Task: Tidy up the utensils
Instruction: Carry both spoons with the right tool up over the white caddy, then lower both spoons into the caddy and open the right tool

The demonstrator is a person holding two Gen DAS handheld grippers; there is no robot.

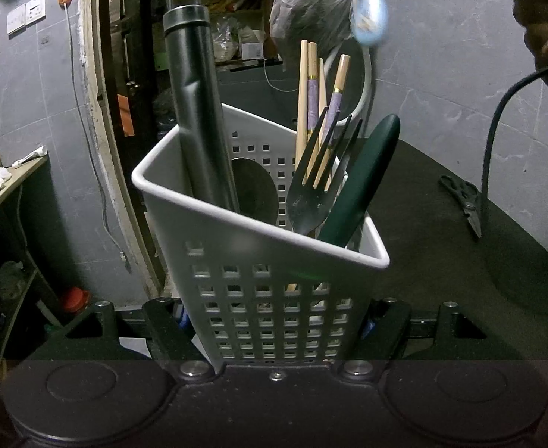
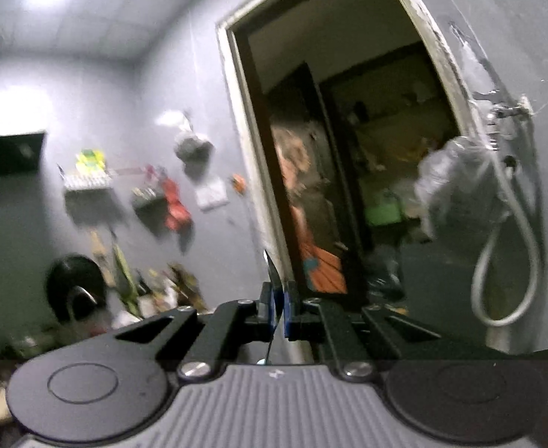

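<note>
Left gripper [image 1: 274, 321] level, jaws clamping the white perforated utensil caddy [image 1: 266, 261]. Right gripper [image 2: 278, 310] raised, pointing at the doorway [image 2: 348, 149], pinching a thin blade [image 2: 272, 276].

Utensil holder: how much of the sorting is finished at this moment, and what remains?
Done: the white holder already contains a fork, chopsticks, a green-handled utensil and a dark metal handle.
In hand: the left tool grips the holder; the right tool pinches a thin blade.
Left: scissors lie on the dark table.
</note>
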